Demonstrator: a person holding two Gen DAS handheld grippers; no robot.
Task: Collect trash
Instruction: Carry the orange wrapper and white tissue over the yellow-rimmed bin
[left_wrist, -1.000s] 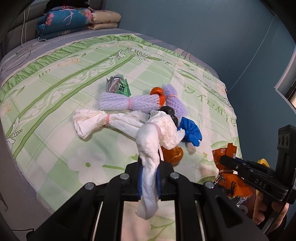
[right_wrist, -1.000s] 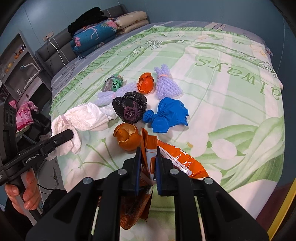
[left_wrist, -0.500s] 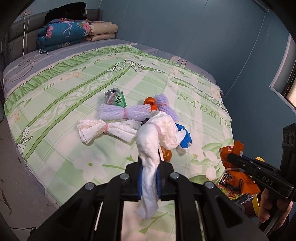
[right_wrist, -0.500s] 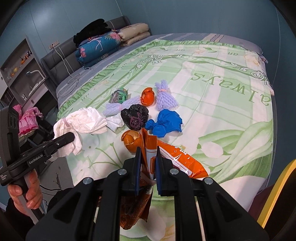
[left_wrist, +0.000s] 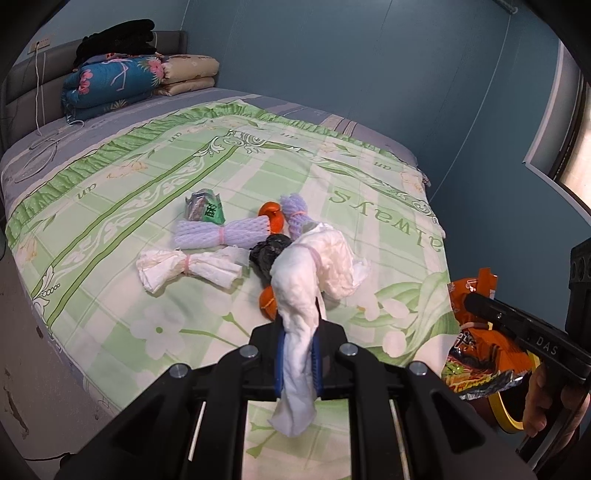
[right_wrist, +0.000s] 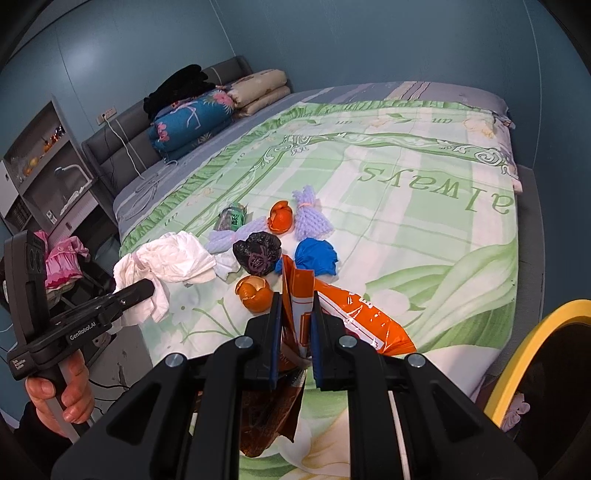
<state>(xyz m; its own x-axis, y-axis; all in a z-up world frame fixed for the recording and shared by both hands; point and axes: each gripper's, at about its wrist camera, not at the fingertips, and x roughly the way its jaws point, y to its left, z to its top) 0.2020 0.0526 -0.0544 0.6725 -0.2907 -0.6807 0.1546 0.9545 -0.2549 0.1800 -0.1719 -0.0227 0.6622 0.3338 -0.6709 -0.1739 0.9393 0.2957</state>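
My left gripper (left_wrist: 297, 363) is shut on a white tissue bundle (left_wrist: 314, 273) and holds it above the near edge of the bed. My right gripper (right_wrist: 294, 341) is shut on an orange snack bag (right_wrist: 347, 317), also lifted off the cover; that bag (left_wrist: 476, 350) shows at the right of the left wrist view. On the green bedspread (right_wrist: 424, 229) lie a second white tissue roll (left_wrist: 184, 267), a lilac foam net (left_wrist: 218, 234), a smaller lilac net (right_wrist: 310, 218), a black bag (right_wrist: 258, 253), a blue bag (right_wrist: 317, 256), orange peels (right_wrist: 254, 293) and a green wrapper (right_wrist: 232, 218).
A bin with a yellow rim (right_wrist: 532, 343) stands at the lower right, beside the bed. Folded quilts (left_wrist: 122, 85) are stacked at the head of the bed. A shelf unit (right_wrist: 40, 162) and pink cloth (right_wrist: 62, 260) stand to the left. Bare floor (left_wrist: 22, 332) borders the bed.
Both grippers have risen and drawn back from the bed with their loads, so the trash pile looks smaller and farther. The yellow bin rim has come into the right wrist view.
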